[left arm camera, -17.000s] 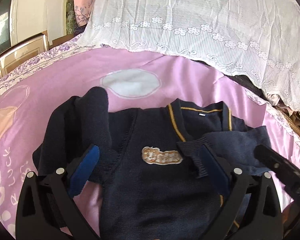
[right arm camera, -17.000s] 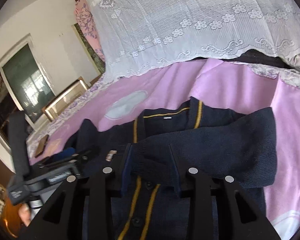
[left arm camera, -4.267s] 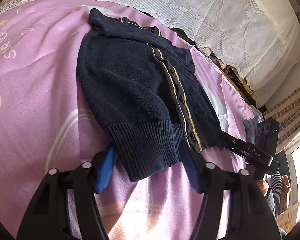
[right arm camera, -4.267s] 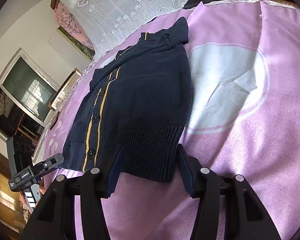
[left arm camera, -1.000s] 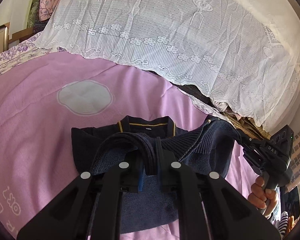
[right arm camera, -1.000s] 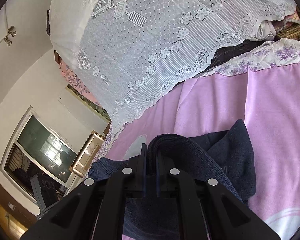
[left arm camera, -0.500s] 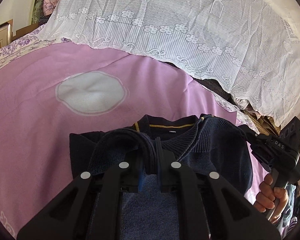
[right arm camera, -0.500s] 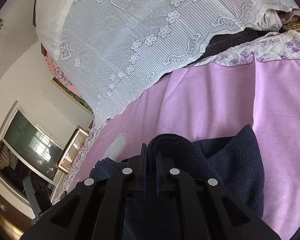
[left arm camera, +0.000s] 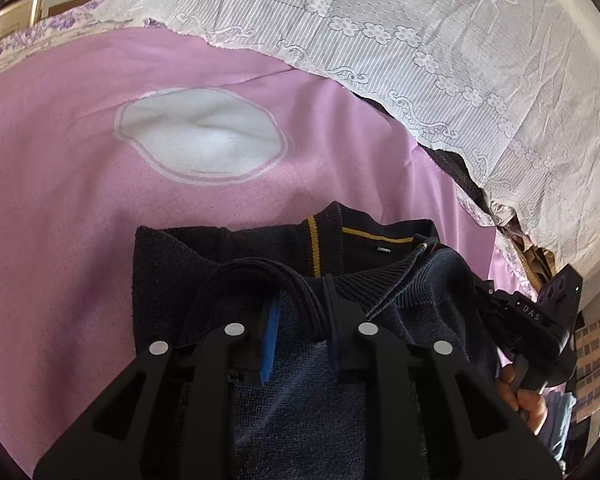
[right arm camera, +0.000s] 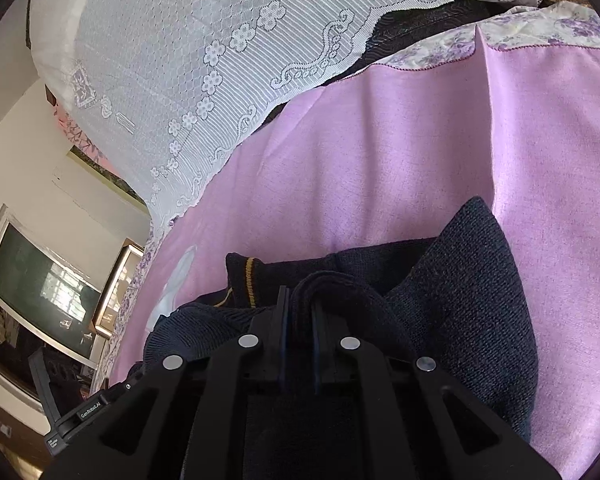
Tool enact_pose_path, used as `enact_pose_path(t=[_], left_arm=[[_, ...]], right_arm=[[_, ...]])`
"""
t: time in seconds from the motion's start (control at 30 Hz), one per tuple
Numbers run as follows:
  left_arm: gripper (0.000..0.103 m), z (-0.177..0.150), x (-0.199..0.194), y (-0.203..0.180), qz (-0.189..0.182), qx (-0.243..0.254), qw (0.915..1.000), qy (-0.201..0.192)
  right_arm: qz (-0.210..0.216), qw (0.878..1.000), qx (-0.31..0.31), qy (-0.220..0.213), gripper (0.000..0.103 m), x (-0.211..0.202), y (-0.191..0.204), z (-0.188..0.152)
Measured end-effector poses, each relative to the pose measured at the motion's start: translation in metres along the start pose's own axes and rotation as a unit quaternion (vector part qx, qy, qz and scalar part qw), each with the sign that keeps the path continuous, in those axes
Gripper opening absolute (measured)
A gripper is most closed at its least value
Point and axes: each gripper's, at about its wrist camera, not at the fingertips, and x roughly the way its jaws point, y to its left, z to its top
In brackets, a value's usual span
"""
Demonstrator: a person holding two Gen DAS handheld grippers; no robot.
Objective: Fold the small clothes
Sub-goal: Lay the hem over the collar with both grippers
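Note:
A small navy knit cardigan (left arm camera: 172,256) with yellow trim lies on the pink bedsheet (left arm camera: 60,160), its bottom hem folded up over the collar end. My left gripper (left arm camera: 300,300) has its jaws slightly parted, with the ribbed hem (left arm camera: 256,276) still between them. My right gripper (right arm camera: 300,308) is shut on the other side of the hem (right arm camera: 340,288), low over the cardigan (right arm camera: 472,300). The right gripper's body shows in the left wrist view (left arm camera: 540,320).
A white lace cover (left arm camera: 420,32) drapes over bedding behind the cardigan. A white oval patch (left arm camera: 200,136) marks the sheet. A window (right arm camera: 40,292) and framed headboard stand at left in the right wrist view.
Both grippers have carried the hem forward and lower, down onto the collar end. The left gripper's jaws have started to part.

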Motion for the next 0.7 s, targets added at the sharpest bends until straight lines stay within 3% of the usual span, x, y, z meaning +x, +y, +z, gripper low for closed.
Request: enact_pose_path(t=[0.03,0.07,0.17,0.2,0.27,0.4,0.57,0.63,0.7], left_arm=[[0.029,0.0,-0.005,0.002,-0.001,-0.008,1.0,-0.004],[0.04,0.001,-0.011,0.004,0.001,-0.013,0.9998,-0.012],[0.079,0.004,-0.039,0.003,0.029,-0.019,0.9974,-0.063],[0.085,0.004,-0.048,0.002,0.04,-0.018,0.9956,-0.083],[0.085,0.007,-0.057,-0.002,0.049,-0.005,0.994,-0.097],[0.085,0.003,-0.049,-0.018,0.044,0.024,0.9952,-0.084],[0.085,-0.005,-0.02,-0.057,0.063,0.115,0.9896,-0.059],[0.085,0.002,-0.003,-0.055,0.08,0.106,0.9901,-0.046],[0.085,0.012,0.016,-0.036,0.097,0.056,0.9936,-0.018]], right_arm=[[0.01,1.0,0.005,-0.001,0.012,-0.001,-0.002,0.0],[0.017,1.0,0.01,-0.002,0.014,-0.004,-0.004,-0.001],[0.015,0.999,0.018,-0.027,0.043,-0.018,-0.005,-0.003],[0.012,0.999,0.017,-0.035,0.046,-0.023,-0.004,-0.004],[0.005,0.999,0.012,-0.051,0.046,-0.031,-0.002,-0.004],[0.005,0.997,-0.019,-0.078,0.044,-0.04,0.012,-0.008],[0.026,0.992,-0.111,-0.058,0.038,-0.031,0.053,-0.017],[0.017,0.993,-0.109,-0.038,0.038,-0.017,0.054,-0.016],[-0.006,0.997,-0.076,-0.019,0.037,-0.004,0.036,-0.01]])
